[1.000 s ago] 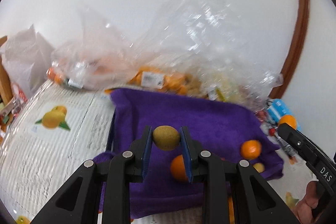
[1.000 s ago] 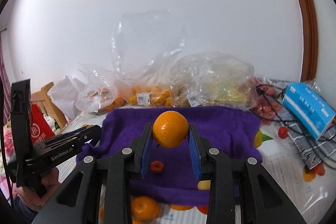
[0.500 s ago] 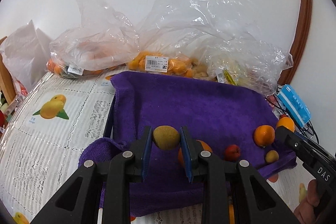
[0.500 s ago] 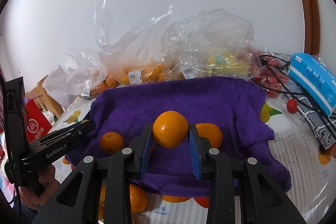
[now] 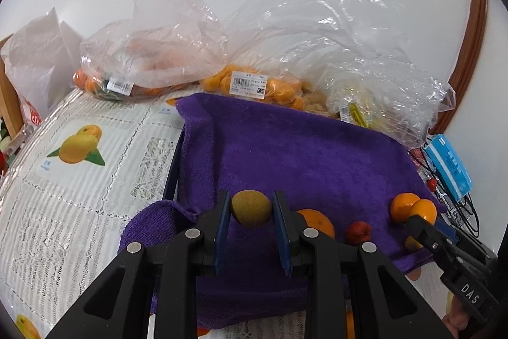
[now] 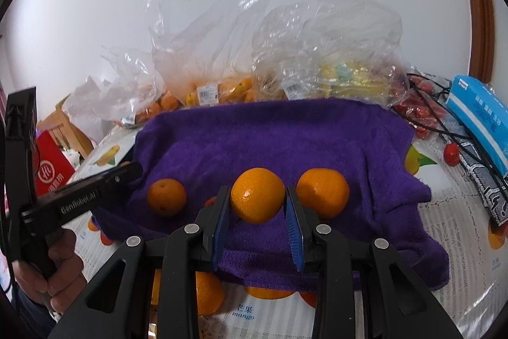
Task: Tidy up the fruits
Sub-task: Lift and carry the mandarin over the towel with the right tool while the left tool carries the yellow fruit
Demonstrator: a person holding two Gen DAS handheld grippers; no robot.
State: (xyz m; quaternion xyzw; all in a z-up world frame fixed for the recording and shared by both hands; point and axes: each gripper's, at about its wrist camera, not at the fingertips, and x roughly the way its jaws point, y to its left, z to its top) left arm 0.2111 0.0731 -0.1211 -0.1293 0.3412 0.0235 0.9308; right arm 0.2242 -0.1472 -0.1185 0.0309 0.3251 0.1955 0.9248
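From the left wrist view, I see my left gripper (image 5: 250, 208) clamping a kiwi (image 5: 251, 207) between its fingers, above the near-left part of the purple towel (image 5: 301, 154). Only this view shows a small red fruit (image 5: 358, 233) and the open tablecloth (image 5: 79, 189) left of the towel's edge.

From the right wrist view, my right gripper (image 6: 257, 205) grips an orange (image 6: 257, 199). 2 more oranges flank it on the towel (image 6: 270, 142), whose far half lies bare. A blue box (image 6: 479, 116) sits right.
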